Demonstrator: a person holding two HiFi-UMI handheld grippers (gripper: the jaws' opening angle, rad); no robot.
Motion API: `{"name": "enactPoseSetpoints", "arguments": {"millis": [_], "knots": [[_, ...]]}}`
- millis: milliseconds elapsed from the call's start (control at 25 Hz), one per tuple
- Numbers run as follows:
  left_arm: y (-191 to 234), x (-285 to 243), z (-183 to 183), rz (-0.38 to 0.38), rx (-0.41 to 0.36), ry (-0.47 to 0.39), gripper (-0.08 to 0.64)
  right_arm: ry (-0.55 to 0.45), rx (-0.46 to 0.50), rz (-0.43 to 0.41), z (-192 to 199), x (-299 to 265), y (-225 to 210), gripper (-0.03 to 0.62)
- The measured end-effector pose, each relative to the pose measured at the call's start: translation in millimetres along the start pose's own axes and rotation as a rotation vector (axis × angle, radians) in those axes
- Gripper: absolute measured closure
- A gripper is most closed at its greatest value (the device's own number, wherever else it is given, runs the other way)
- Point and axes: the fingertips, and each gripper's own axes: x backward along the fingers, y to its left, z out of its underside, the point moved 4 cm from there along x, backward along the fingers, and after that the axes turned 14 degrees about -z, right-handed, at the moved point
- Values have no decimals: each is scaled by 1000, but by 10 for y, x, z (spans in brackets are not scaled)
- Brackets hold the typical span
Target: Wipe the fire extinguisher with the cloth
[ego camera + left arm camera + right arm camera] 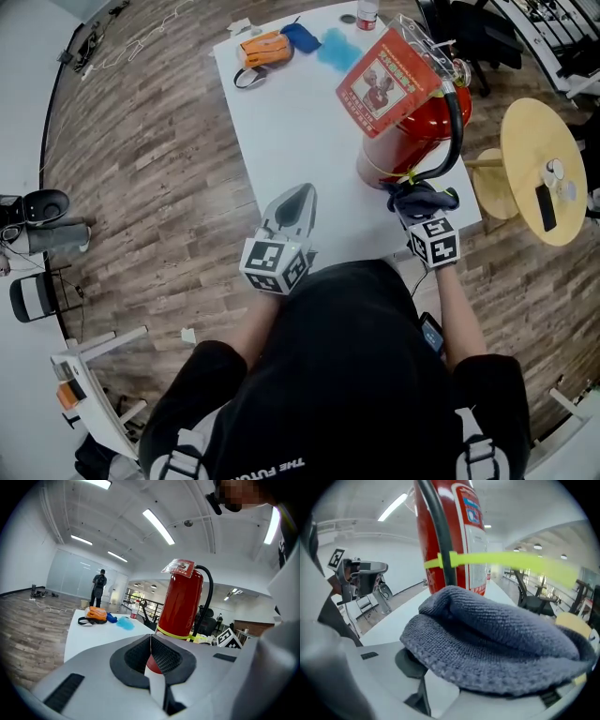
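Observation:
A red fire extinguisher point(412, 122) stands on the white table point(300, 131) with a red tag point(389, 80) at its top and a black hose point(457, 131) down its side. My right gripper point(419, 210) is at its base, the dark blue cloth point(419, 198) bunched over the jaws. In the right gripper view the cloth point(497, 634) lies loose across the parted jaws, with the extinguisher point(464, 536) and its yellow band point(506, 559) just behind. My left gripper point(295, 199) rests shut and empty on the table, left of the extinguisher point(180, 602).
An orange pouch point(262, 49), a dark blue cloth point(302, 37), a light blue cloth point(337, 49) and a bottle point(367, 13) lie at the table's far end. A round wooden side table point(544, 169) stands to the right. A person point(99, 588) stands far off.

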Motion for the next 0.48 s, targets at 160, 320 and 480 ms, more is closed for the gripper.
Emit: {"name": "enactPoseSetpoints", "arguments": {"millis": [160, 320, 480], "knots": [[-38, -32, 0, 16, -2, 3, 538, -72, 141, 4, -487, 346, 227, 494], [-92, -71, 31, 36, -8, 11, 538, 27, 169, -27, -806, 549, 385, 495], [-111, -88, 9, 49, -10, 6, 538, 75, 235, -1, -1163, 926, 436, 466]]}}
